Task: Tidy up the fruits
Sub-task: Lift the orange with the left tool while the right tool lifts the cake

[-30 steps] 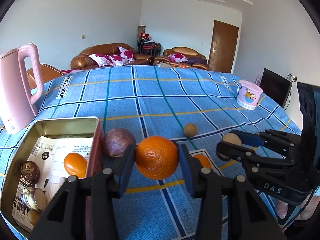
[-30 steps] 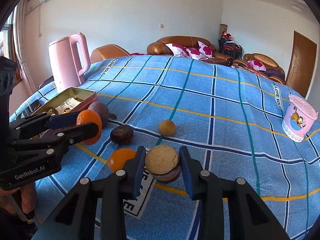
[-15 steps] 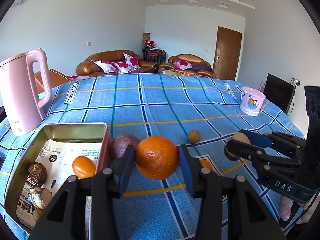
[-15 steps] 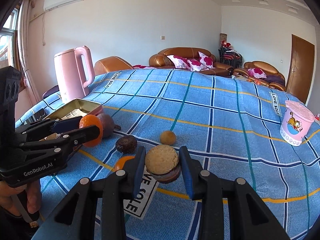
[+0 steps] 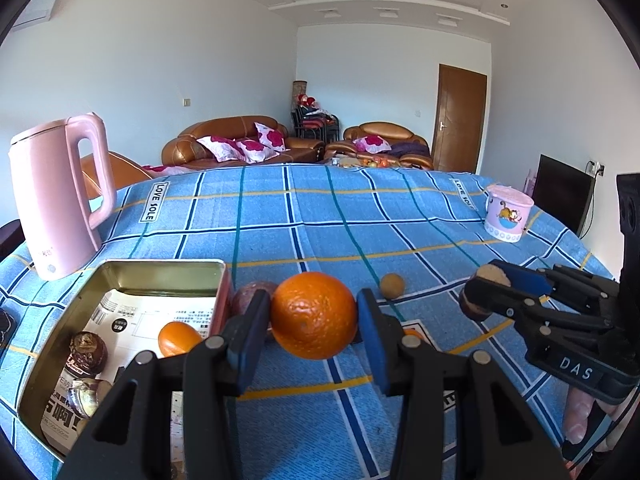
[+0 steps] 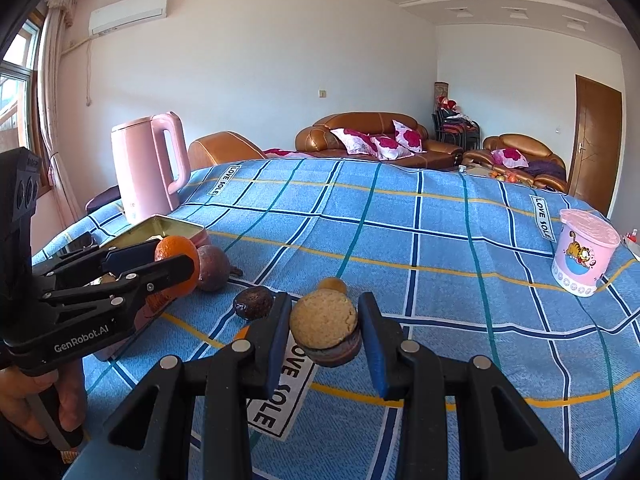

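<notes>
My left gripper (image 5: 314,320) is shut on a large orange (image 5: 314,316), held above the blue checked cloth just right of an open metal tin (image 5: 160,276). A small orange fruit (image 5: 178,338) and wrapped sweets lie in the tin. My right gripper (image 6: 325,328) is shut on a halved dark fruit (image 6: 324,326) with its tan cut face up. Each gripper shows in the other's view, the left gripper (image 6: 176,256) and the right gripper (image 5: 480,292). On the cloth lie a purple fruit (image 6: 212,268), a dark wrinkled fruit (image 6: 254,303) and a small tan fruit (image 6: 332,284).
A pink kettle (image 5: 60,200) stands at the table's left edge behind the tin. A pink cartoon cup (image 6: 584,252) stands at the right. An orange piece (image 5: 412,334) lies half hidden under the fingers. Sofas and a door lie beyond the table.
Both grippers have tipped upward a little, so the table sits lower in each view and more of the room shows. Both grips are unchanged.
</notes>
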